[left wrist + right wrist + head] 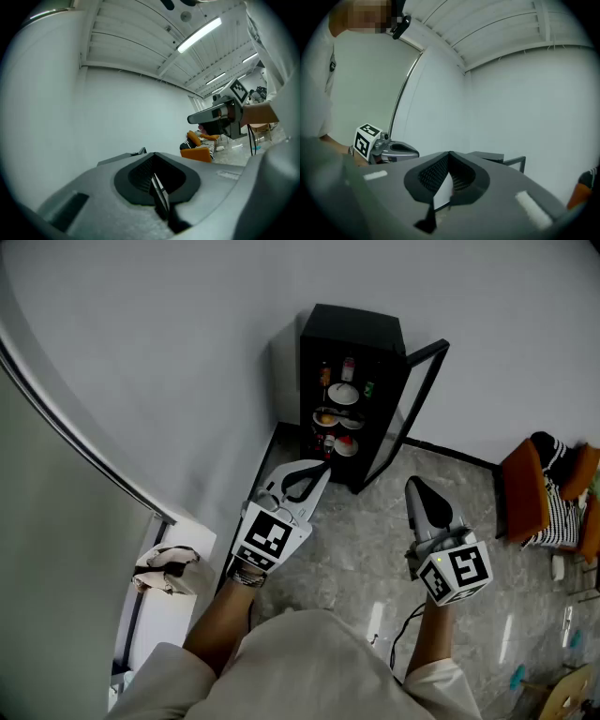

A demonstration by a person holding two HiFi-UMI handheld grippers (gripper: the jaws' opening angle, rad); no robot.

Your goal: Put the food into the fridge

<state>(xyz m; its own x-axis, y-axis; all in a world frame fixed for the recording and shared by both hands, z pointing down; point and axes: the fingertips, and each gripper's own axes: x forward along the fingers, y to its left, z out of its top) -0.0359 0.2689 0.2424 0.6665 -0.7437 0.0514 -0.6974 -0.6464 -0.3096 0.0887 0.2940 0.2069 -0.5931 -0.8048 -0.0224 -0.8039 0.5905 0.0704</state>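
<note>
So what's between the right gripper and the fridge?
In the head view, only bare grey floor and the fridge's own open door lie between the right gripper and the fridge.

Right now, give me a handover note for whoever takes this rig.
Left gripper: jaws shut, empty, tip close to the fridge.
Right gripper: jaws shut, empty, held beside the left one.
Fridge: in the corner, door open, plates of food on its shelves.
Done: food looks loaded; none visible outside.
Left: probably only closing the door; check for stray items first.
</note>
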